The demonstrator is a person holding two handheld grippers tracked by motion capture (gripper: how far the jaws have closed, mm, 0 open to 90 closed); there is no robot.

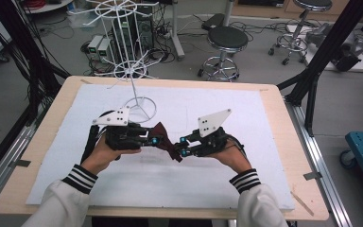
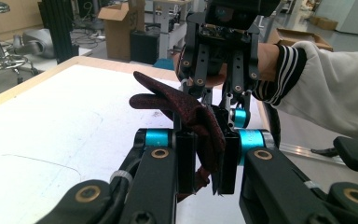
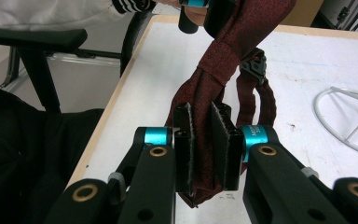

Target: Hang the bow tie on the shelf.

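Dark-red fabric bow tie (image 1: 168, 142), soft, light and floppy, hung above the tabletop (image 1: 264, 137) between left claw (image 1: 155, 138) and right claw (image 1: 184, 145), each clamped on a wing, likely best gripped there.

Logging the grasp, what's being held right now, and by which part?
A dark red bow tie, one wing in the left gripper, the other in the right gripper.

Bow tie (image 1: 167, 140): in high view its middle is hidden between left gripper (image 1: 155, 140) and right gripper (image 1: 183, 145); strap too small to make out. Right gripper view: top of fabric cut off by upper edge; wire stand (image 3: 349, 116) base cut off at right edge. High view: person's sleeves cut off at bottom edge
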